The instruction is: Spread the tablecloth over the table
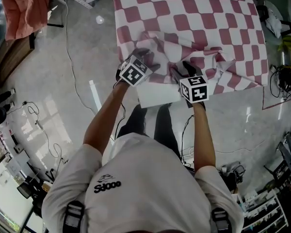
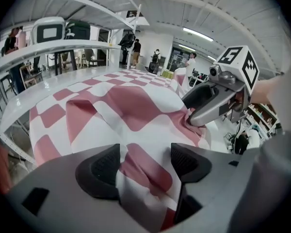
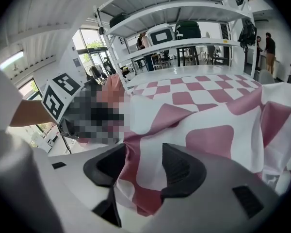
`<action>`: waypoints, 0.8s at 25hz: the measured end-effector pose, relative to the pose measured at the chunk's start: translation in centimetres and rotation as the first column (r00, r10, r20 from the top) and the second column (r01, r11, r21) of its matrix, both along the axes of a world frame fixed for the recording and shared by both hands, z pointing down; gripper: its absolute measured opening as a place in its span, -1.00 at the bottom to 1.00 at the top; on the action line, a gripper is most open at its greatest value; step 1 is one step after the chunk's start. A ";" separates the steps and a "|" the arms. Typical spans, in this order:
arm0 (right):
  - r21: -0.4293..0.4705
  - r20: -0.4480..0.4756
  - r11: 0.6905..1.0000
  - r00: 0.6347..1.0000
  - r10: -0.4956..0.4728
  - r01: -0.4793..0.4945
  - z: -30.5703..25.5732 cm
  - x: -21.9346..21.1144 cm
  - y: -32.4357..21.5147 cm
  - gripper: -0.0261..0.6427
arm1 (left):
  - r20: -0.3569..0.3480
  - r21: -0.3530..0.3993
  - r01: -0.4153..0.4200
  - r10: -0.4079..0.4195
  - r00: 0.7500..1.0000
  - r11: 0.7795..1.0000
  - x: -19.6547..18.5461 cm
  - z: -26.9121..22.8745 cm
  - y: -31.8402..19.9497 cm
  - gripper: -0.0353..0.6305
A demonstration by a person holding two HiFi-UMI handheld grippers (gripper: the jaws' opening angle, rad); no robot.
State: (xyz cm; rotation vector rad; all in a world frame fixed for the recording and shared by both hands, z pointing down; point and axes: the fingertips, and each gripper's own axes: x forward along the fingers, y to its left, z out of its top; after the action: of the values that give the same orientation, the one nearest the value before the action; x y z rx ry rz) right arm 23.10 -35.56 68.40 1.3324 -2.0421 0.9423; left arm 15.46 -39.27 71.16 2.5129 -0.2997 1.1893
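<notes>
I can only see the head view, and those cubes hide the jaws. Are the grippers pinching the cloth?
Observer: No. The left gripper has its jaws apart, and a fold of the cloth lies loose between them.
Operator: And the other one?
Observer: The right gripper is open too. Cloth runs between its jaws, but they aren't squeezing it.
Operator: What's farther off?
Observer: A white rack, with a person standing beyond it.
</notes>
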 end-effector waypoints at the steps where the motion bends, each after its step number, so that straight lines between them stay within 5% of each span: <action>1: -0.009 -0.006 1.000 1.000 -0.004 0.004 0.4 -0.1 0.0 -0.16 | 0.010 0.026 0.001 -0.002 1.000 1.000 -0.1 0.2 -0.1 0.14; 9: -0.009 -0.052 1.000 0.999 0.006 -0.007 0.7 0.1 -0.1 -0.81 | 0.022 0.102 0.004 -0.006 1.000 0.995 -0.7 0.0 -0.7 -0.21; 15: 0.015 -0.013 1.000 1.000 0.013 -0.012 -1.1 -0.4 -0.2 -0.85 | 0.003 0.163 -0.005 0.004 1.000 0.987 -0.6 -1.4 -0.9 -0.74; 20: 0.058 -0.001 0.998 1.000 0.019 -0.019 -4.2 -1.2 0.5 -0.85 | -0.069 0.144 0.019 -0.009 0.998 0.989 -1.3 -3.9 -0.4 -0.76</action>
State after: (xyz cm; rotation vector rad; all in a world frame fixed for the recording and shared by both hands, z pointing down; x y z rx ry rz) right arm 21.89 -35.07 64.16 1.3841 -2.0736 0.8967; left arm 14.18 -39.65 67.23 2.6639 -0.3984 1.1105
